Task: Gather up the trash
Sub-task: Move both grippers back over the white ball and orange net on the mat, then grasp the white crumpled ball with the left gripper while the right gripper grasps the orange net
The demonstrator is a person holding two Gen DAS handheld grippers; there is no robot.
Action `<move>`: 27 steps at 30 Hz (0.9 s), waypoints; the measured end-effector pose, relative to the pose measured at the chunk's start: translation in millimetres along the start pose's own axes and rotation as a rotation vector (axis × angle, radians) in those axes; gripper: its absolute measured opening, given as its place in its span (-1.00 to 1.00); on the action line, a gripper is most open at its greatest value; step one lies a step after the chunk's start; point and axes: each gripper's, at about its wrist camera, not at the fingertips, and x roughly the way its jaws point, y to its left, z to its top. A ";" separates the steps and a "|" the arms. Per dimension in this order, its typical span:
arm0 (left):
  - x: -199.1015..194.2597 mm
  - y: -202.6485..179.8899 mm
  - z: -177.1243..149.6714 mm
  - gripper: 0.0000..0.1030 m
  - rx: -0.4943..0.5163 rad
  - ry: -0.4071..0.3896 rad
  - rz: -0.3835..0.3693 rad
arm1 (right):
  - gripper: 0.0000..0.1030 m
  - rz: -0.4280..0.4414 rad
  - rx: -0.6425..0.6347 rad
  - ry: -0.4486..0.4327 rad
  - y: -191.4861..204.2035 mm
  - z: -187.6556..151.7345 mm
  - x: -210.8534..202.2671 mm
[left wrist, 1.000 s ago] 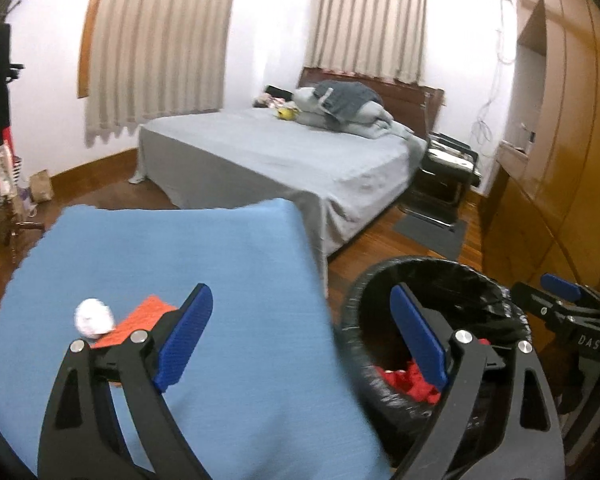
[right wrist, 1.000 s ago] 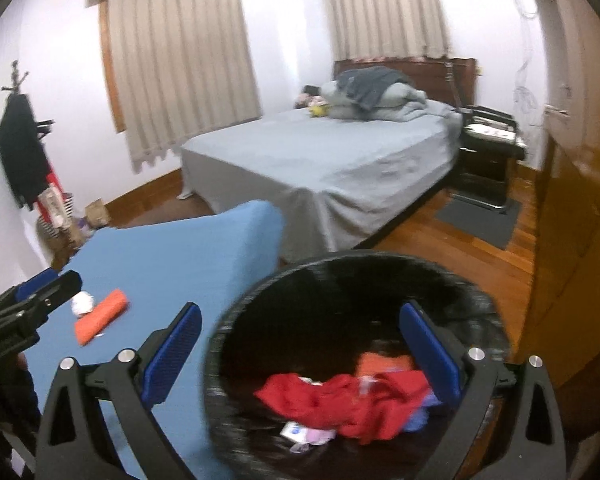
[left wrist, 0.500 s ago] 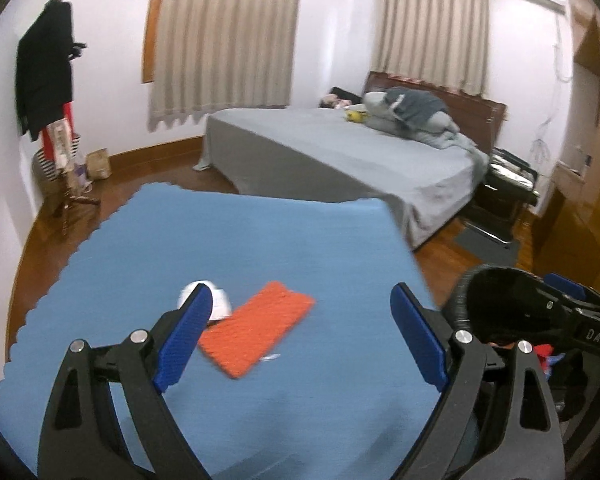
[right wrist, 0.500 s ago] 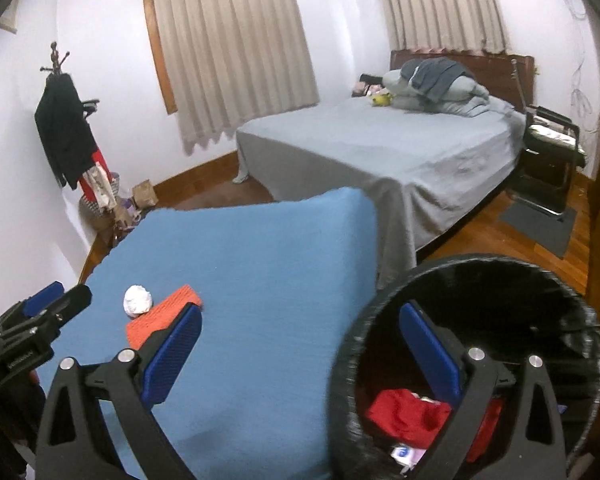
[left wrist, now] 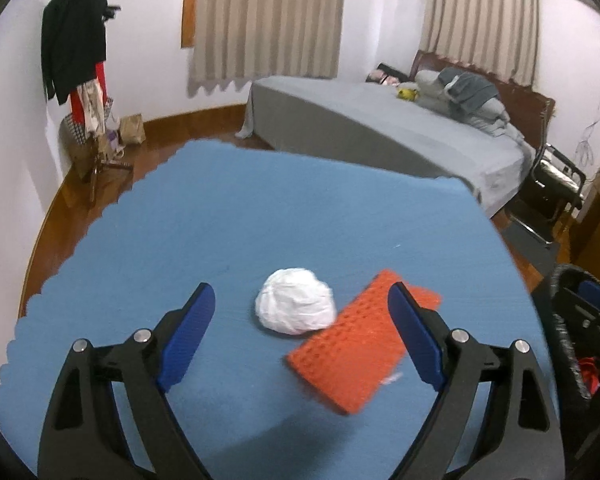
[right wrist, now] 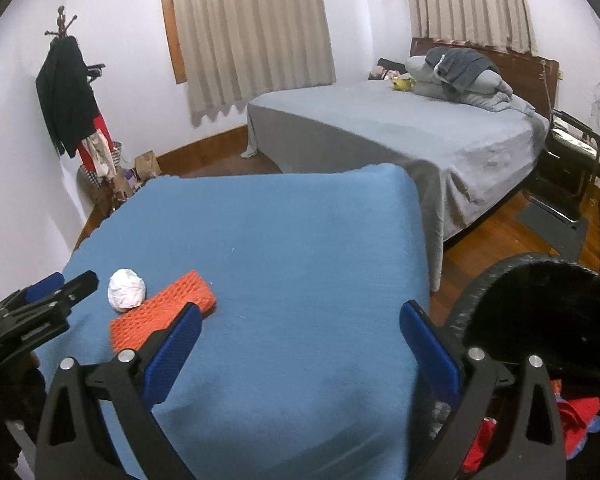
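A crumpled white paper ball (left wrist: 296, 306) and an orange mesh foam sleeve (left wrist: 356, 352) lie side by side on the blue cloth-covered table (left wrist: 260, 208). My left gripper (left wrist: 300, 290) hovers just above them with its jaws wide and closing. The ball sits between the fingers, untouched, and the right finger overlaps the sleeve. In the right wrist view the ball (right wrist: 126, 290) and the sleeve (right wrist: 160, 316) lie at the left. My right gripper (right wrist: 302, 309) is open over bare cloth, with nothing between its fingers.
A black-lined trash bin (right wrist: 540, 276) with red scraps inside stands at the table's right edge. Beyond the table are a grey bed (left wrist: 380, 128), a coat rack (left wrist: 76, 52) by the left wall, a black chair (right wrist: 568, 160) and wooden floor.
Both grippers have swung left from above the bin to over the table and come lower. The ball and sleeve now lie right in front of my left gripper. The bin has slid to the right edge.
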 end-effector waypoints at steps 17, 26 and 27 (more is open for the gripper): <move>74.7 21.1 -3.3 0.52 -0.054 0.163 -0.051 | 0.89 0.021 -0.040 0.085 27.1 -4.3 58.1; 80.4 10.8 -4.0 -0.23 0.004 0.172 -0.120 | 0.89 0.032 -0.029 0.109 30.8 -4.2 62.8; 79.3 11.0 -3.9 -0.25 0.005 0.167 -0.122 | 0.89 0.034 -0.030 0.112 31.5 -2.6 63.9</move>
